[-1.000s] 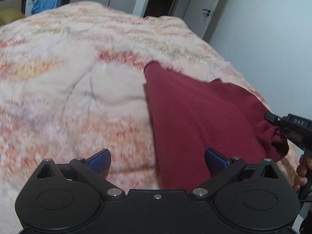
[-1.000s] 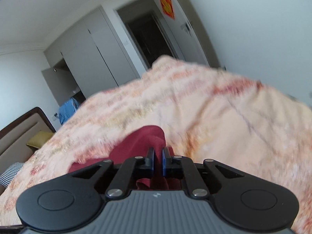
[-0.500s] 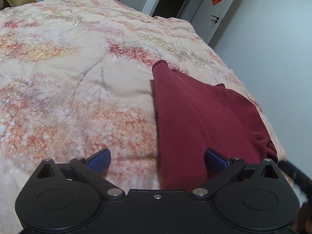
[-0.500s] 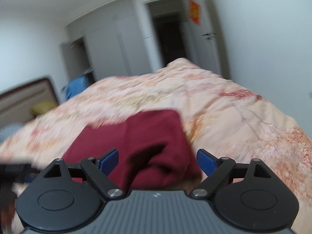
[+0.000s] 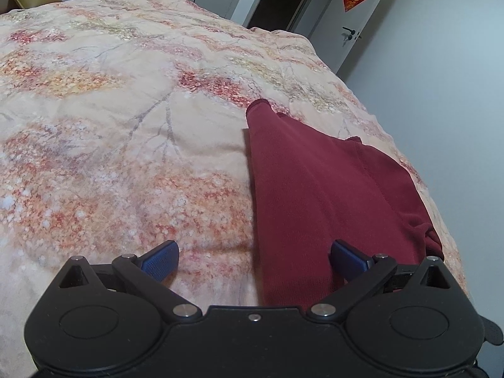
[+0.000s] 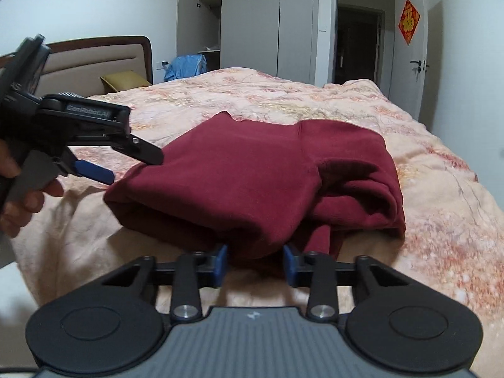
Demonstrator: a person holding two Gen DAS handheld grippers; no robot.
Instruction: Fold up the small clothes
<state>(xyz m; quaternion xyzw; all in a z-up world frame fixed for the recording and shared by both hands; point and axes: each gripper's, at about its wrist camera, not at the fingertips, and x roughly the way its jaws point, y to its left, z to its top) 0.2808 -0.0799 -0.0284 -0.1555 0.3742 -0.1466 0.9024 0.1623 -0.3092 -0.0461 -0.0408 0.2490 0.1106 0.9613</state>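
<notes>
A dark red garment [image 5: 321, 195] lies folded on the floral bedspread [image 5: 126, 132] near the bed's right edge. It also shows in the right wrist view [image 6: 252, 173], with a bunched fold at its right end. My left gripper [image 5: 255, 258] is open and empty, its right finger over the garment's near end; in the right wrist view it [image 6: 123, 160] hovers at the garment's left corner. My right gripper [image 6: 255, 261] is partly open, fingers either side of the garment's near hem, not clamped.
The bedspread [image 6: 441, 220] drops off at the right towards a white wall and door [image 5: 356, 31]. A headboard [image 6: 100, 60], a yellow pillow [image 6: 124, 80], a blue cloth [image 6: 189, 64] and wardrobes stand at the far end.
My right gripper let go of the garment, opened wide, then narrowed around the near hem. The garment settled flat on the bed. The left gripper stayed open.
</notes>
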